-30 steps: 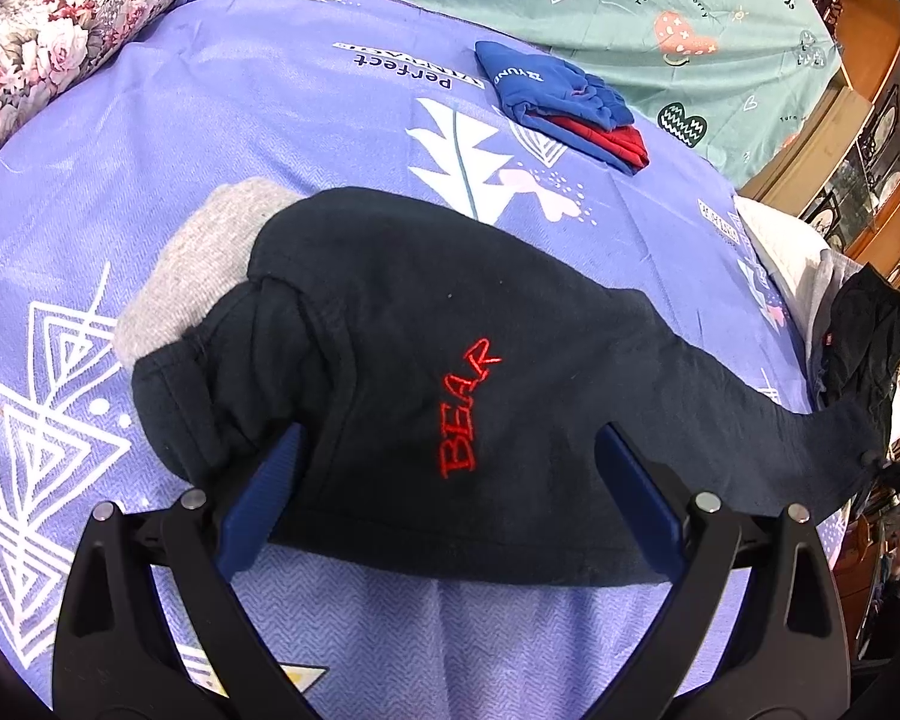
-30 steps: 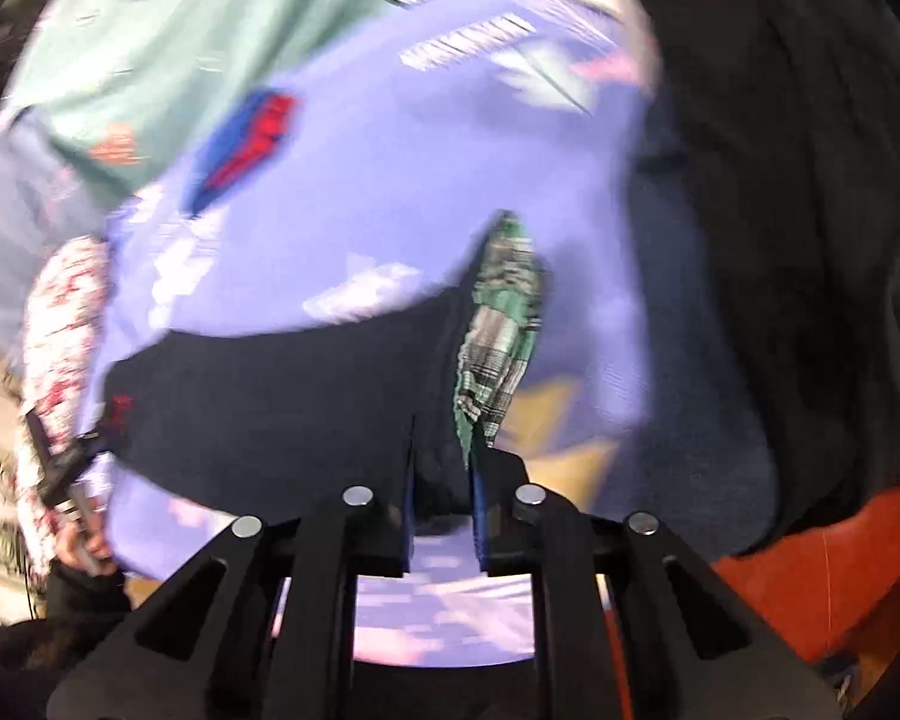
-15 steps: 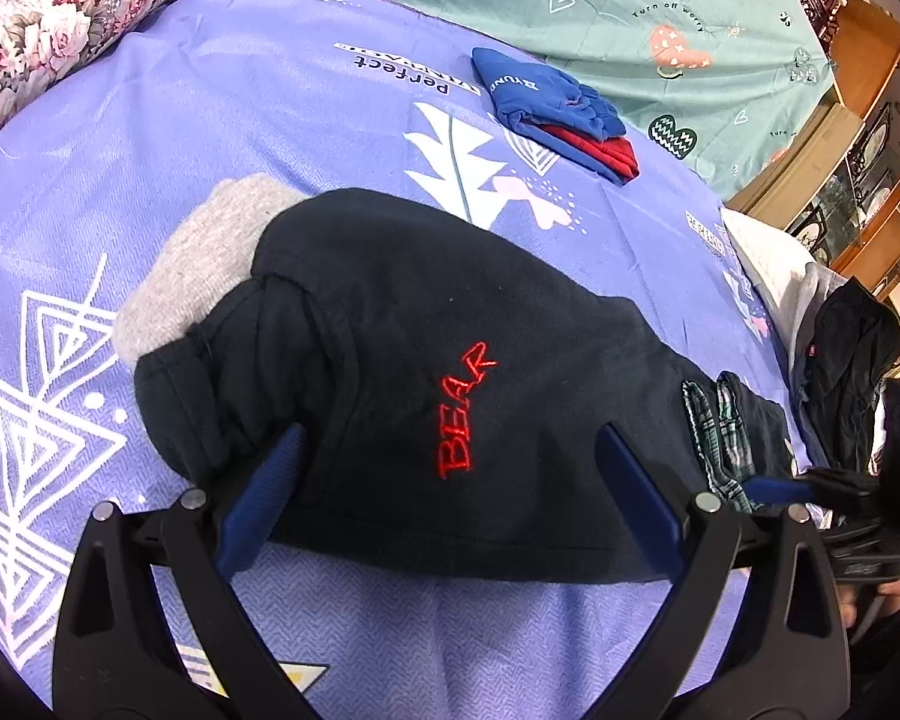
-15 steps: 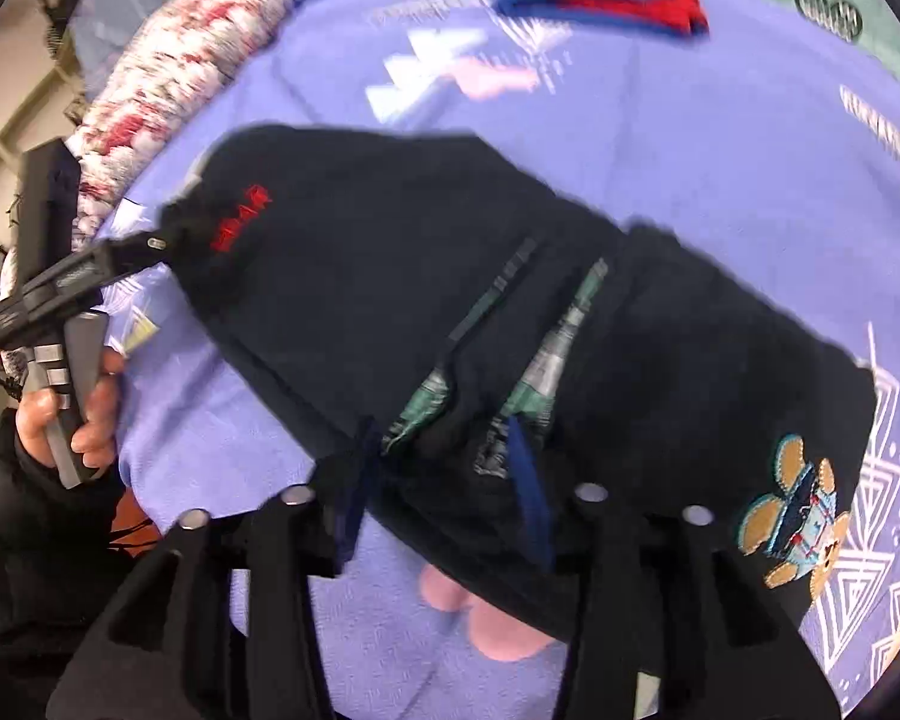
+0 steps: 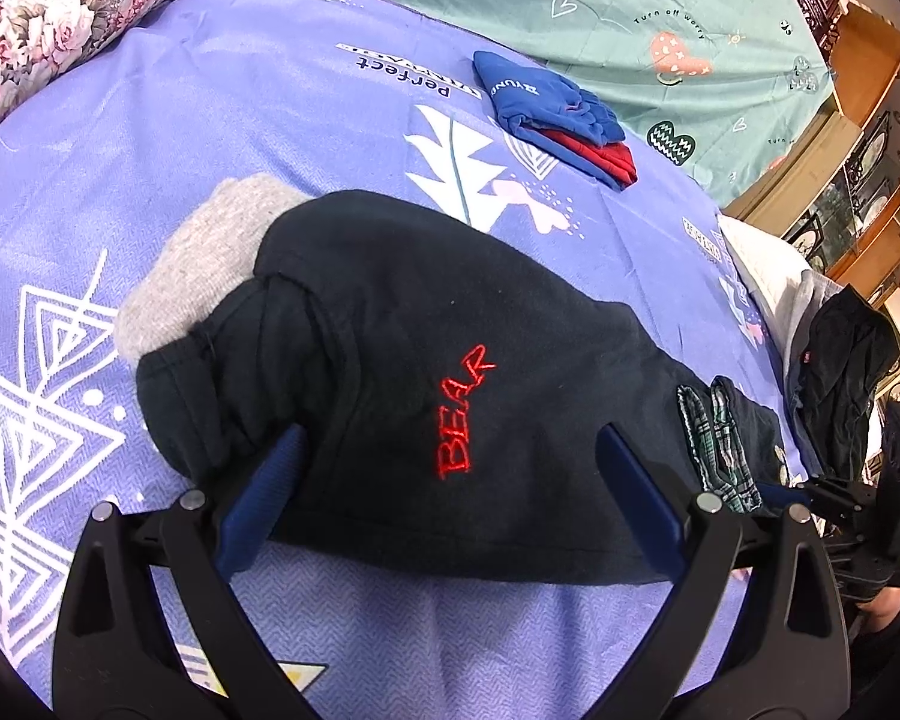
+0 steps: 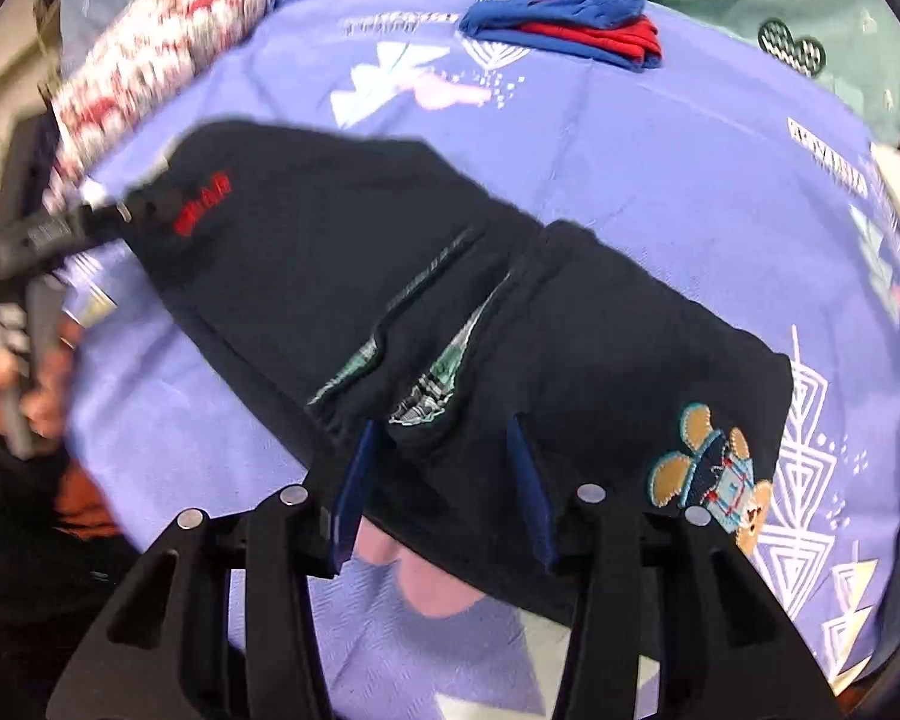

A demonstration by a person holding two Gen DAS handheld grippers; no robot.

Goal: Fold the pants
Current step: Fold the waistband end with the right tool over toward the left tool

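Note:
Black pants [image 5: 426, 360] with red "BEAR" lettering lie on the purple bedspread [image 5: 210, 138], leg ends folded back so green plaid cuffs [image 5: 714, 438] show. A grey waistband [image 5: 204, 264] sticks out at the left. My left gripper [image 5: 450, 468] is open, its fingers at the near edge of the pants. In the right wrist view the pants [image 6: 390, 276] show a bear patch [image 6: 708, 474]. My right gripper [image 6: 444, 444] is open over the folded cuffs [image 6: 432, 384], holding nothing.
A folded blue and red garment [image 5: 558, 114] lies farther back. A floral pillow [image 5: 60, 18] is at the far left. A pile of dark and grey clothes [image 5: 834, 348] sits at the right bed edge. Wooden cabinets [image 5: 858, 138] stand beyond.
My right gripper carried the leg ends over onto the pants, then opened and let them go. The plaid cuffs now lie on top. My left gripper stayed still.

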